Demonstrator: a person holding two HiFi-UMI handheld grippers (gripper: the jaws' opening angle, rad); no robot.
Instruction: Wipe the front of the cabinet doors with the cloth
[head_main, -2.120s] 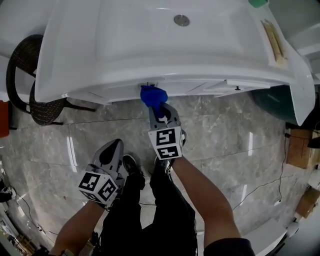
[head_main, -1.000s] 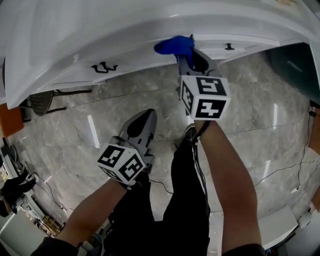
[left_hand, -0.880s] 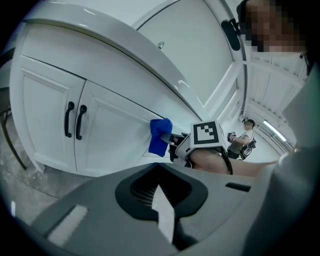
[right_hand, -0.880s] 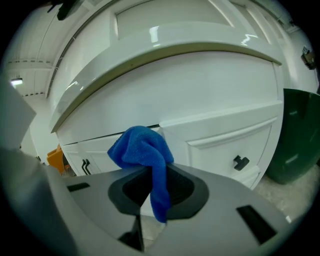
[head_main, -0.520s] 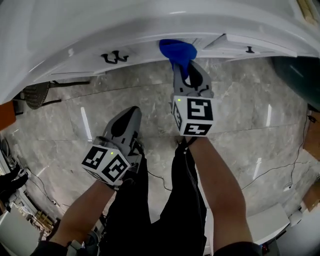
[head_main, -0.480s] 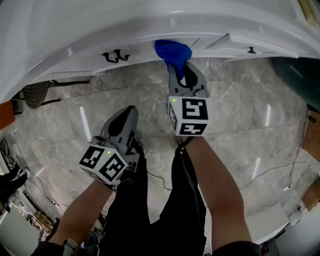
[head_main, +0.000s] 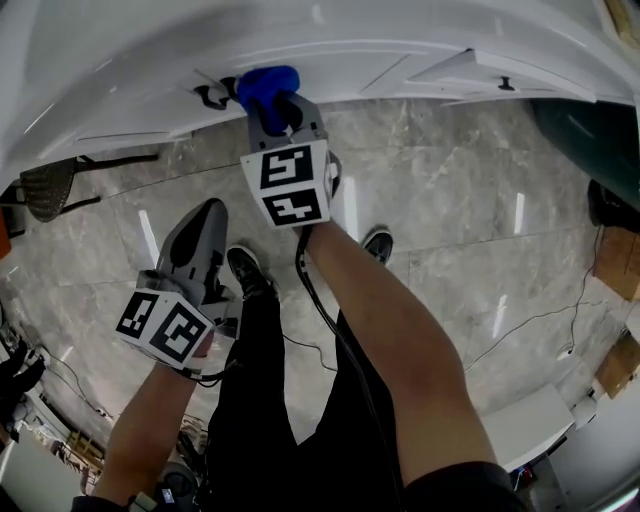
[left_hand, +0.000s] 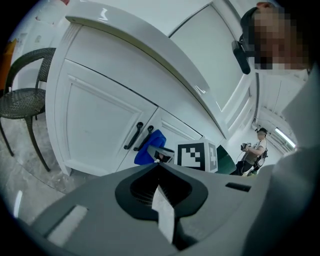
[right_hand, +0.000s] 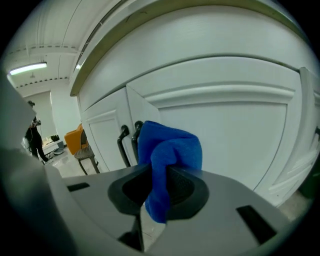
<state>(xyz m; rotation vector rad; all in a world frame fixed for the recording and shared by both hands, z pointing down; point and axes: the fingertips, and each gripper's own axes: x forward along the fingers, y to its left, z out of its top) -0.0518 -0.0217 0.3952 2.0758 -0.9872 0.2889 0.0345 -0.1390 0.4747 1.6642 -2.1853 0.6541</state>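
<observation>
Right gripper is up at the cabinet doors, jaws pinching the blue cloth. The wad bulges out past the jaw tips, right at the door front. It sits just beside the pair of black handles, on their right, at the seam where two doors meet. Above it the white bench lip overhangs the doors, so there's little room upward. To the right a broad flat door panel runs on, framed by a raised moulding edge.

Left gripper hangs low, well apart from the cabinet, jaws pressed together with nothing in them, near the person's legs.

Below is glossy grey marble floor. A dark wicker chair stands beside the cabinet's left end. Far back, a person stands in the bright room.
</observation>
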